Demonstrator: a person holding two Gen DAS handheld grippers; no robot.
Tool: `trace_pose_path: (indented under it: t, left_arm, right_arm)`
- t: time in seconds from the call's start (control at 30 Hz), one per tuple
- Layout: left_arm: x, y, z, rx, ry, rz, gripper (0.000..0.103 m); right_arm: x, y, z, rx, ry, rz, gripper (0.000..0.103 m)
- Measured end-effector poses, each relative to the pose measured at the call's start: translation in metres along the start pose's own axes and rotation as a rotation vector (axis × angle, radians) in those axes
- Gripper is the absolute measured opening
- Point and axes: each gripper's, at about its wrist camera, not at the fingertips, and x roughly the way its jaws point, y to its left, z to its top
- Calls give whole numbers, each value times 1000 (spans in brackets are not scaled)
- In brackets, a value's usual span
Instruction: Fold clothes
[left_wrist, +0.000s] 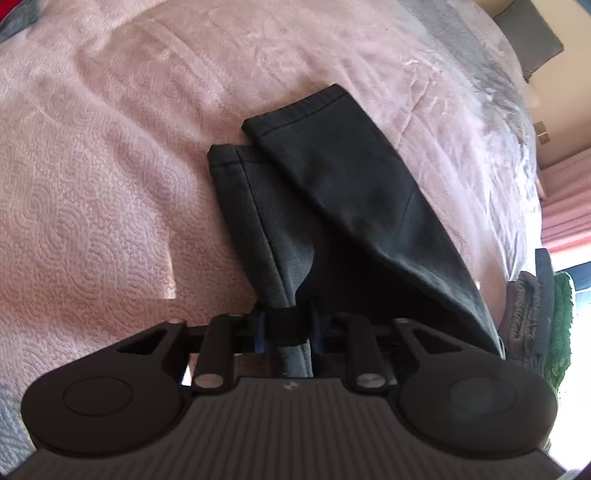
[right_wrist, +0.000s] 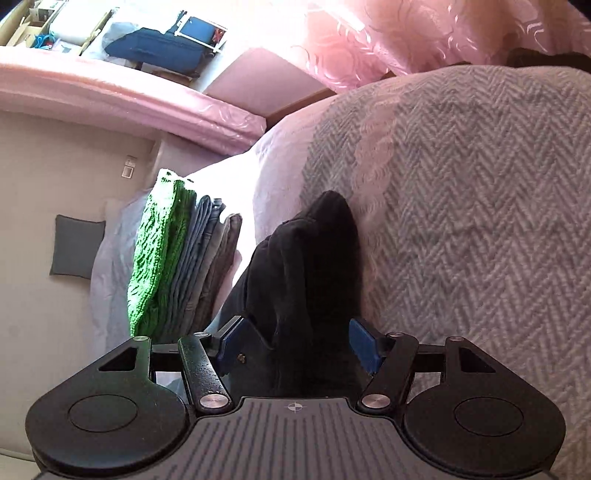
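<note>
Two dark trouser legs (left_wrist: 332, 192) run toward 12 o'clock from the left gripper (left_wrist: 286, 328), which pinches their near end; right gripper (right_wrist: 299, 343) spread around bunched cloth.

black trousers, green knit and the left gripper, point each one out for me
black trousers (left_wrist: 351, 192), left wrist view, on the upper leg near its hem
green knit (right_wrist: 159, 254), right wrist view, on the middle of its folded edge in the stack
left gripper (left_wrist: 286, 332), left wrist view, between its fingertips, shut on the trousers
</note>
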Motion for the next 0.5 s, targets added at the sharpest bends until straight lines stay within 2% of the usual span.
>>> trace_pose_path:
  t: [0.07,0.2,0.27,0.3,0.33,0.4,0.5]
  left_arm:
    - [-6,-1,0,23,-15,-3,10]
    - [-30,1,2,45,-59,-10,8]
    - [-51,6,6,47,-88,-17,7]
    - [-62,10,9,39,-99,-19,7]
    - [-74,14,13,28,-110,-20,7]
    - [-99,19,22,15,-138,-37,7]
    - [-143,12,40,22,-217,-79,6]
  right_arm:
    - [8,2,-1,5,-14,24,65]
    - [29,-1,13,34,-76,-39,65]
    - [33,-5,26,89,-85,26,27]
    - [34,-2,32,103,-75,40,12]
    - [35,5,36,93,-69,28,6]
    - [32,32,41,12,-69,31,4]
    - [16,104,41,-189,-101,139,4]
